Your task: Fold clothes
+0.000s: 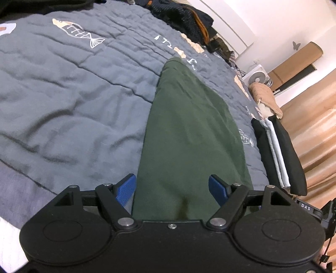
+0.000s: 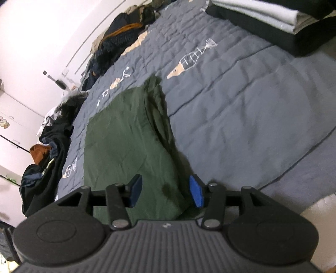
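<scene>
Dark green garment (image 1: 189, 130) lies flat on a grey-blue quilted bedspread (image 1: 69, 109) w/ white fish-skeleton prints. It's already folded into a long narrow strip; in right wrist view one long edge shows a rolled, bunched layer (image 2: 159, 117) along the side. Small darker stain on the cloth near the near end (image 2: 167, 190).

Left gripper (image 1: 172, 188): jaws spread wide, blue pads (image 1: 126, 189) apart on either side of the garment's near end, cloth running btwn them and under the gripper body. Nothing pinched. Can't tell if the pads touch the fabric.

Right gripper (image 2: 166, 192): also released, blue fingertips (image 2: 196, 194) well apart, straddling the near corner of the green garment (image 2: 121, 147). Left pad sits over the cloth, right pad just beside the folded edge, over the bedspread (image 2: 241, 117). Not grasping.

Elsewhere on the bed: neat stack of folded clothes, black w/ light grey layers (image 1: 279, 153), at the bed edge to the right in left wrist view; same stack at top right in right view (image 2: 273, 19). Pile of unfolded dark clothes w/ orange trim (image 2: 117, 42) at the far edge by the white wall, more dark clothes heaped along the left side (image 2: 48, 151). Small white fan (image 1: 257, 78) and a beige cloth (image 1: 265, 98) beyond the bed, wood-look floor (image 1: 310, 126) past that
</scene>
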